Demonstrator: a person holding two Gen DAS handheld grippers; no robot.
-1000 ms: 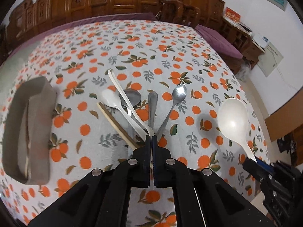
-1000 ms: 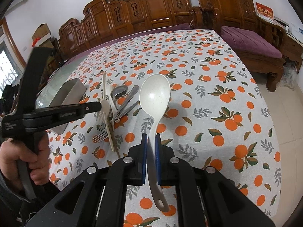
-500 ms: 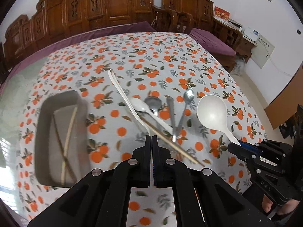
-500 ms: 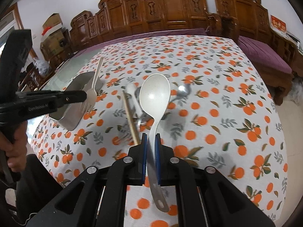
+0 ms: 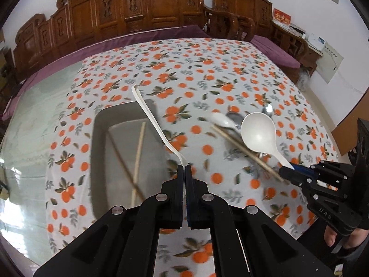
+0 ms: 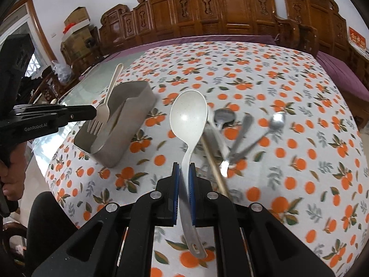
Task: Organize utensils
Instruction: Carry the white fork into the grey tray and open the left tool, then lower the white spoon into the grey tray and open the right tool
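Observation:
My left gripper point(image 5: 185, 166) is shut on a white plastic fork point(image 5: 152, 117) and holds it in the air over the grey rectangular tray point(image 5: 99, 138); it also shows in the right wrist view point(image 6: 101, 113). Two wooden chopsticks point(image 5: 138, 154) lie in the tray. My right gripper point(image 6: 183, 166) is shut on a large white ladle point(image 6: 188, 120), held above the cloth. A pile of metal spoons point(image 6: 253, 133), a white spoon and a chopstick point(image 6: 214, 168) lies on the table.
The table has an orange-print cloth point(image 5: 207, 69), with bare glass point(image 5: 34, 115) to the left. Carved wooden chairs point(image 5: 138, 11) stand along the far side. The right gripper's body point(image 5: 322, 184) is at the left wrist view's right edge.
My left gripper has lifted the white fork off the pile and carried it left over the tray. My right gripper, still holding the ladle, has moved left too.

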